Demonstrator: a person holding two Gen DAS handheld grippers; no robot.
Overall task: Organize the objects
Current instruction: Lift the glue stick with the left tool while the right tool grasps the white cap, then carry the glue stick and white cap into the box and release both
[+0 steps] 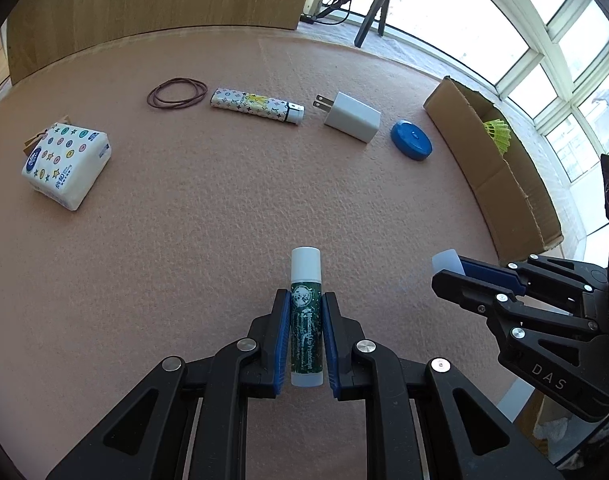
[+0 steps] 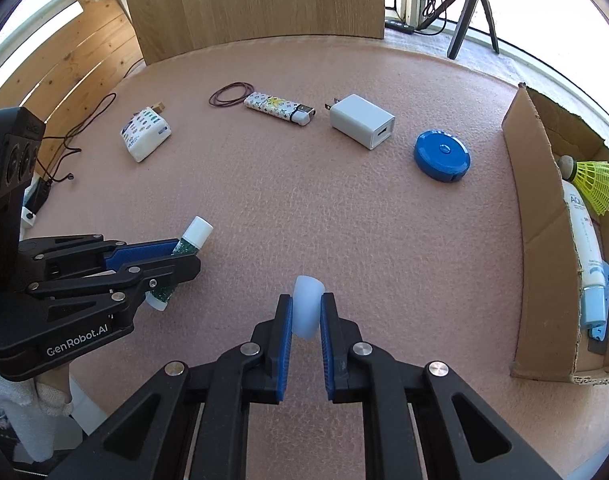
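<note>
Risk first: the right gripper [image 2: 306,316] is pinched on a small translucent white plastic cap [image 2: 307,312], held only at the pad tips. The cap looks slick and tapered, so it could squirt out on any jolt and roll across the pink felt mat [image 1: 224,208].

Second risk: if the cap goes back on the stick, misalignment would push the tube sideways in the other grip.

The left gripper [image 1: 306,320] is nearly closed, clamped around the middle of a slim lip-balm tube with a green printed label and white ends [image 1: 305,312]. The tube lies along the fingers, its white end poking out past the tips, clear of the mat in the right wrist view.

The open brown cardboard box [image 2: 540,216] sits at the right edge, already holding a yellow shuttlecock [image 2: 594,184] and a white lotion tube [image 2: 584,236]. Its near wall is tall, so a low carry could clip it.
</note>
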